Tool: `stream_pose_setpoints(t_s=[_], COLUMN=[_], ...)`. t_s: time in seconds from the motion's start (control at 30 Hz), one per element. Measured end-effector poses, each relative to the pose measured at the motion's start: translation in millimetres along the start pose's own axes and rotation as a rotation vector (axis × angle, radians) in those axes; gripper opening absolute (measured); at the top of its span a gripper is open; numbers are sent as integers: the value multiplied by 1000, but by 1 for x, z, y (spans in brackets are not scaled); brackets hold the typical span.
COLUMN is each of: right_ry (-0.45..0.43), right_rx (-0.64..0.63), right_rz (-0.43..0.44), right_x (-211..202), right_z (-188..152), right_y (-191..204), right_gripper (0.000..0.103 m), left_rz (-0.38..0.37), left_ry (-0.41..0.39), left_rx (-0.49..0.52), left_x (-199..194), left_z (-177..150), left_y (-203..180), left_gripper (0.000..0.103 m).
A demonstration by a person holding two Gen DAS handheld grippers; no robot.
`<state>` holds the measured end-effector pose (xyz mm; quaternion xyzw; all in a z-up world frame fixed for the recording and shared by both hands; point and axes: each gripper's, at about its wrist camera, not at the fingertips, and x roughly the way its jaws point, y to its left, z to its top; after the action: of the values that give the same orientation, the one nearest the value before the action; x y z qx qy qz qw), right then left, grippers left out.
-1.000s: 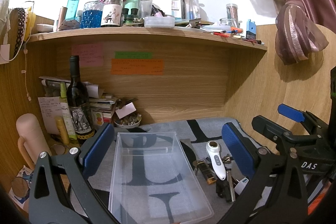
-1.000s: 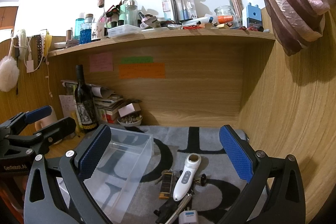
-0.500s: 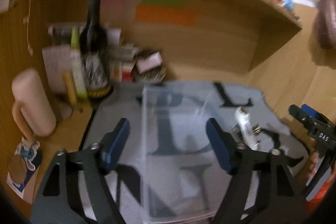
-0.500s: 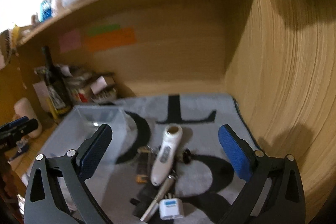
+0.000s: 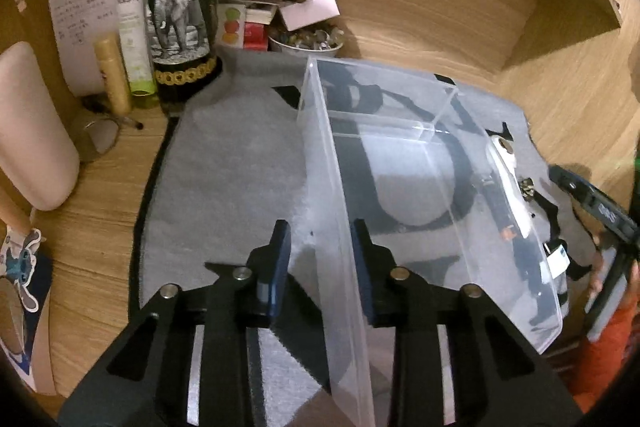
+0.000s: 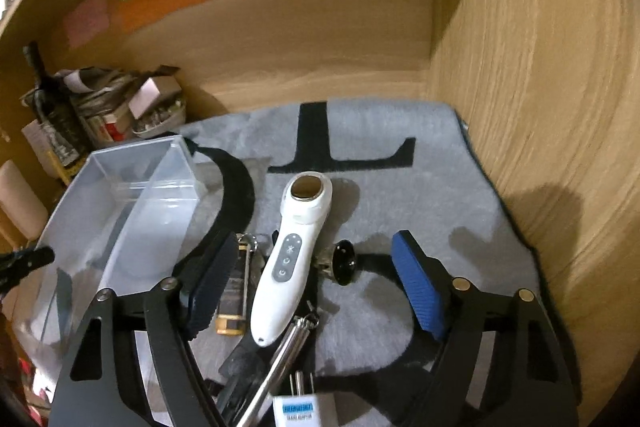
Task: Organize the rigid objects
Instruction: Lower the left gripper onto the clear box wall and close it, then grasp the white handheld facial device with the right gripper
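straddling the near left wall of the clear plastic box, the left gripper had its jaws just been closing, one blue pad outside the wall and one inside. left wrist view: a sliver of gap still showed on the outer side, so the pads looked close to the wall but not clearly pressing; i read it as not yet clamped. the box sat on the grey mat, right of the wine bottle, and looked empty. judgement: this hand was there to steady the box, so the pinch should land low on the wall and square to it, since thin clear plastic may flex or tip the box if squeezed near the rim at an angle.

right wrist view: the right gripper hung over the white handheld device, which lay on the mat just right of the box. its jaws had just been closing too, and stood well apart, either side of the device's lower body, touching nothing i could make out. crowding it: a small brown lighter-like item just left of the device, a black knob just right, a metal rod and a white plug adapter at its near end. judgement: best to centre on the device's waist and close slowly, keeping the left pad clear of the lighter-like item so only one thing came up.
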<state>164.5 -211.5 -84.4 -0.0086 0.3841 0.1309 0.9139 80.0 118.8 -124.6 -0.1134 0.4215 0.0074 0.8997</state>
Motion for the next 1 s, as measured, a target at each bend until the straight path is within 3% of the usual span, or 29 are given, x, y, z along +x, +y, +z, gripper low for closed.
stream_pose_setpoints(t_s=[0.17,0.23,0.5,0.7,0.8,1.0], right_ry=[81,134,318,354,355,258], right_rx=[-1,-10,-4,-47,-84,-82], right_rz=[17,23,32,4,-16,-14], right_x=[26,40,91,105,109,85], right_z=[13,19,24,28,31,34], right_y=[1,3,4,11,16,21], right_gripper=[65,55,55,40,38,36], left_rz=[-7,-4,0,-5,-11,-12], left_ry=[7,8,18,13,8,7], left_rx=[31,51,52,51,42,31], left_x=[2,4,11,11,11,11], left_z=[2,2,0,0,0,-1], left_y=[-9,-12,-11,-10,-9,-8], left_gripper=[15,12,12,12,12,12])
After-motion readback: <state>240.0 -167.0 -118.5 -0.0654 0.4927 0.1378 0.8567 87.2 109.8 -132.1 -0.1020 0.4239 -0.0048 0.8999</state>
